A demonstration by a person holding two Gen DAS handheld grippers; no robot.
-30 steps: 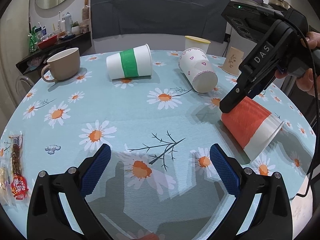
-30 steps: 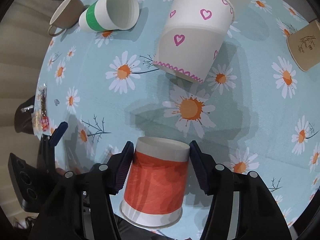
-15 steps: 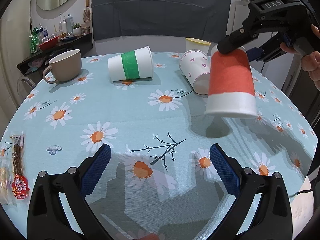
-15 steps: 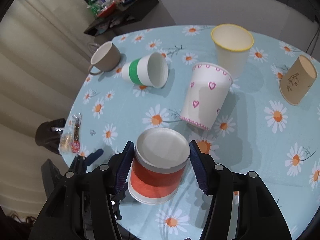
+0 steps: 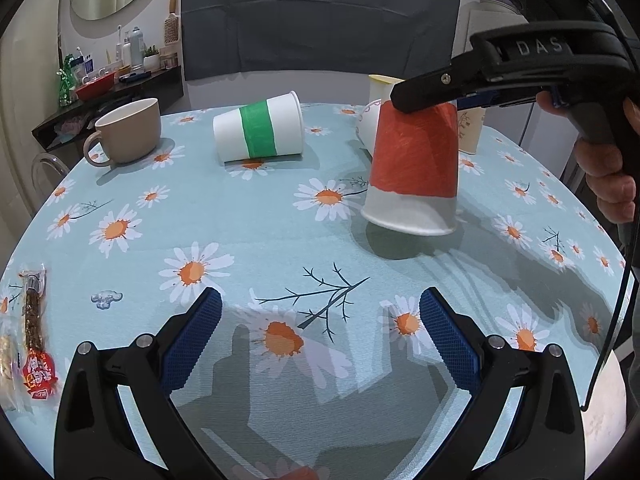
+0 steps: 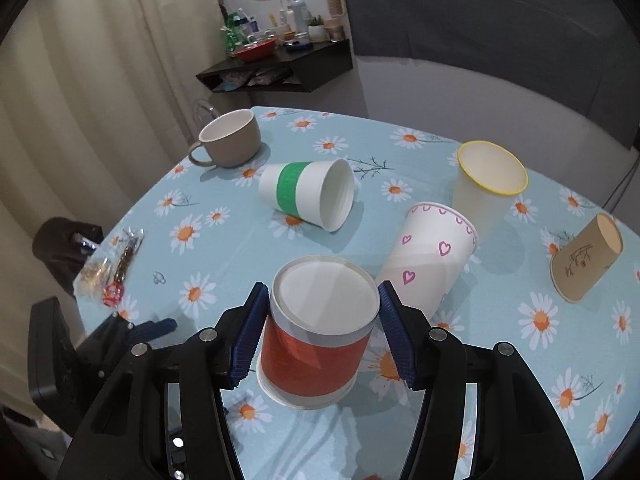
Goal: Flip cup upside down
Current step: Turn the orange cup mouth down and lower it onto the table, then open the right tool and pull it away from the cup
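Red cup (image 6: 314, 350), upside down (base up) with its rim tilted just above the daisy tablecloth (image 5: 248, 232), is clamped near its base between the right gripper's (image 6: 320, 312) fingers, while the left gripper (image 5: 320, 336) hovers spread wide, holding nothing.

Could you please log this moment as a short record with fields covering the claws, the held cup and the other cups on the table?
right claw: shut on red cup, gripped near its base
red cup state: inverted, slightly tilted, rim at or just above the tablecloth; contact unclear
left claw: open, holding nothing
green-band cup: lying on its side
heart cup: tilted beside red cup
yellow-rim cup: upright
brown cup: on its side
mug: upright
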